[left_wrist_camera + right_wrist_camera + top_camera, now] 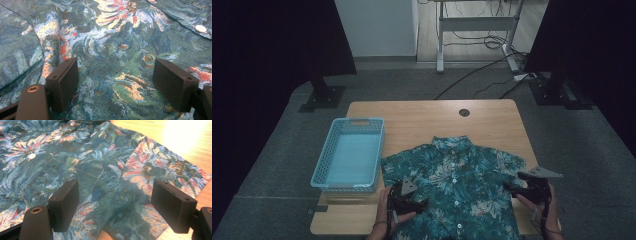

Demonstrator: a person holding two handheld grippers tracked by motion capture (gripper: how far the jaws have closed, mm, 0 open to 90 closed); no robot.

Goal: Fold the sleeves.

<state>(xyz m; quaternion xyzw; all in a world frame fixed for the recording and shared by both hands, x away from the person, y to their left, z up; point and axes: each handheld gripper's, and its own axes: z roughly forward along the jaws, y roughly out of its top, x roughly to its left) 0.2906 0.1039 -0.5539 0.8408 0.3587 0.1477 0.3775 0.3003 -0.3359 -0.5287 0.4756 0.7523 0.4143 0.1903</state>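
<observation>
The floral shirt (454,190) is lying face up and buttoned on the wooden worktop (412,117), collar pointing away from the person, and both hands are closing in on it from the near edge, so this is looking like the opening of a fold. The left gripper (422,204) is hovering over the shirt's left side near the sleeve (394,167), its jaws spread wide with only printed fabric showing between them in the left gripper view. The right gripper (512,189) is sitting at the right sleeve (160,170), jaws likewise standing apart and gripping nothing (the sleeve seam is running right between them in the right gripper view). The blue basket (349,155) is waiting just beside the shirt on the left, probably the destination. Next, I'd judge, each gripper is needing to drop onto a sleeve edge and pinch one layer cleanly before folding inward
</observation>
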